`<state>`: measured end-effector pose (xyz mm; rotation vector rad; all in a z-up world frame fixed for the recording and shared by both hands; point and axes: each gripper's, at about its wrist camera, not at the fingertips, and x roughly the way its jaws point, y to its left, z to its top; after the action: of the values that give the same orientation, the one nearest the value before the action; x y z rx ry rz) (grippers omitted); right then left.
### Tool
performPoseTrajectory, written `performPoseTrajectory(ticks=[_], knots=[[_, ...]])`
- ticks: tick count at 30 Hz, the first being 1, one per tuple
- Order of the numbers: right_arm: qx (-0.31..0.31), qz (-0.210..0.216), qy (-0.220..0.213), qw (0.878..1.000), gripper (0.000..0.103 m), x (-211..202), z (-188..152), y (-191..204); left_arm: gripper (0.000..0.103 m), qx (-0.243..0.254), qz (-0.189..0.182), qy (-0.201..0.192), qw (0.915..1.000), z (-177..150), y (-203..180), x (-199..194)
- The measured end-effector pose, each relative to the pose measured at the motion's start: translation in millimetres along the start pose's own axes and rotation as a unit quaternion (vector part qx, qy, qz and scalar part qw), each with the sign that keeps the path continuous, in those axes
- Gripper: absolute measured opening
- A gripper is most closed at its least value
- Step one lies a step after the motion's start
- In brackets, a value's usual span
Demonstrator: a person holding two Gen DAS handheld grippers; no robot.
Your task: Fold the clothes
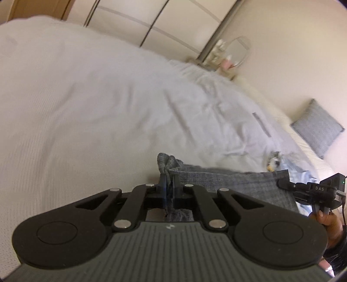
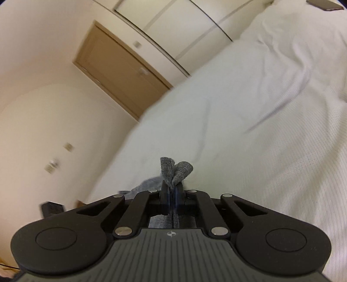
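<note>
Grey garment [image 1: 234,184] held up above the bed [image 1: 86,112], stretched between both grippers. In the left wrist view it runs as a taut band from the left gripper [image 1: 169,180] at 6 o'clock out toward 3 o'clock, where the right gripper [image 1: 282,183] has its far corner. Left jaws closed together on the cloth; a bunched tuft sticks out past the tips toward 12 o'clock, and more grey fabric shows behind the jaws, between the linkage arms. Right wrist view: right gripper [image 2: 172,186] jaws likewise pinched tight on the garment [image 2: 175,171], two small folded lobes poking out above the tips, a slack bit trailing off toward 9 o'clock. Person's hand [image 1: 327,219] visible at 4 o'clock of the left view, on the right gripper's handle. Beyond the garment, white textured bedcover fills most of both views, creased toward 2 o'clock in the left view. Grey pillow [image 1: 317,128] at 3 o'clock against the wall. A small mixed-colour object [image 1: 273,161] on the bedding just past the garment's far edge, too blurred to identify. Oval mirror [image 1: 237,51] at 1 o'clock with blurred clutter beside it. Wardrobe panels [image 1: 151,19] at 12 o'clock. Right view: wooden door [image 2: 121,69] at 10 o'clock, dark flat object [image 2: 325,4] on the bed at 1 o'clock.
</note>
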<state>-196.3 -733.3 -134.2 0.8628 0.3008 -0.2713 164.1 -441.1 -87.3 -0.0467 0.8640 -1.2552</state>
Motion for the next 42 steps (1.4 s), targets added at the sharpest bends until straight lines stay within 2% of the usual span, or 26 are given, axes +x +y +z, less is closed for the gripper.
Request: performPoseTrajectory(ticks=[5,7,8,10,13,14,15,16,17,18,19,21,23,26,27,28,29,31,33,34,35,36,37,38,40,42], knots=[[0.004,-0.027,0.013,1.000,0.006,22,-1,-17,0.001,-0.009,0.027,0.015,0.9995,-4,10,13],[0.006,-0.039,0.011,0.999,0.013,18,-10,-17,0.001,-0.005,0.032,0.009,0.9994,-4,9,6],[0.003,-0.046,0.003,0.999,0.020,13,-13,-16,0.001,0.000,0.038,0.005,0.9993,-4,8,1],[-0.008,-0.057,-0.014,0.998,0.023,-6,-20,-12,0.001,0.016,0.054,-0.005,0.9984,-5,4,-15],[-0.037,-0.078,-0.040,0.995,0.025,-41,-31,4,0.002,0.075,0.078,-0.020,0.9940,-14,-14,-46],[-0.051,-0.084,-0.047,0.994,0.027,-53,-35,11,0.004,0.111,0.088,-0.025,0.9895,-21,-26,-55],[-0.071,-0.092,-0.051,0.992,0.030,-60,-40,21,0.009,0.162,0.102,-0.031,0.9811,-30,-42,-64],[-0.108,-0.102,-0.052,0.988,0.032,-69,-50,35,0.021,0.211,0.115,-0.037,0.9700,-40,-57,-72],[-0.147,-0.114,-0.052,0.981,0.039,-77,-61,49,0.030,0.265,0.130,-0.044,0.9544,-52,-74,-78],[-0.207,-0.139,-0.047,0.967,0.048,-79,-74,64,0.031,0.329,0.145,-0.053,0.9315,-68,-91,-81],[-0.267,-0.163,-0.042,0.949,0.050,-81,-88,79,0.032,0.393,0.150,-0.057,0.9052,-87,-109,-82],[-0.379,-0.187,-0.025,0.906,0.052,-78,-124,108,0.036,0.490,0.134,-0.059,0.8591,-124,-135,-81],[-0.477,-0.201,-0.006,0.855,0.052,-67,-160,132,0.044,0.568,0.123,-0.054,0.8118,-156,-155,-70],[-0.618,-0.227,0.019,0.752,0.058,-41,-211,149,0.043,0.672,0.134,-0.047,0.7271,-194,-172,-40],[-0.649,-0.230,0.023,0.725,0.058,-31,-219,150,0.042,0.687,0.142,-0.044,0.7116,-198,-173,-29],[-0.678,-0.232,0.026,0.697,0.058,-20,-227,151,0.036,0.694,0.150,-0.037,0.7027,-199,-172,-17],[-0.705,-0.235,0.030,0.669,0.058,-10,-234,152,0.024,0.693,0.157,-0.029,0.7026,-197,-170,-6],[-0.732,-0.245,0.045,0.634,0.056,15,-237,148,0.018,0.673,0.164,-0.013,0.7211,-186,-164,8],[-0.735,-0.258,0.058,0.625,0.043,24,-228,133,0.016,0.658,0.157,-0.008,0.7367,-179,-162,10],[-0.736,-0.264,0.064,0.620,0.042,29,-223,126,0.015,0.654,0.153,-0.007,0.7405,-177,-161,11],[-0.735,-0.268,0.070,0.618,0.042,33,-219,119,0.014,0.655,0.150,-0.007,0.7409,-178,-161,11],[-0.720,-0.263,0.069,0.638,0.043,29,-212,116,0.013,0.652,0.147,-0.007,0.7441,-178,-160,11],[-0.713,-0.262,0.068,0.646,0.043,27,-209,114,0.012,0.646,0.145,-0.005,0.7495,-177,-159,11],[-0.718,-0.262,0.069,0.641,0.042,27,-212,113,0.011,0.640,0.143,-0.004,0.7549,-176,-158,11],[-0.714,-0.263,0.074,0.645,0.037,28,-215,113,0.010,0.630,0.139,-0.001,0.7642,-174,-158,8],[-0.683,-0.255,0.079,0.680,0.029,23,-210,117,0.009,0.621,0.134,-0.006,0.7726,-171,-163,-3]])
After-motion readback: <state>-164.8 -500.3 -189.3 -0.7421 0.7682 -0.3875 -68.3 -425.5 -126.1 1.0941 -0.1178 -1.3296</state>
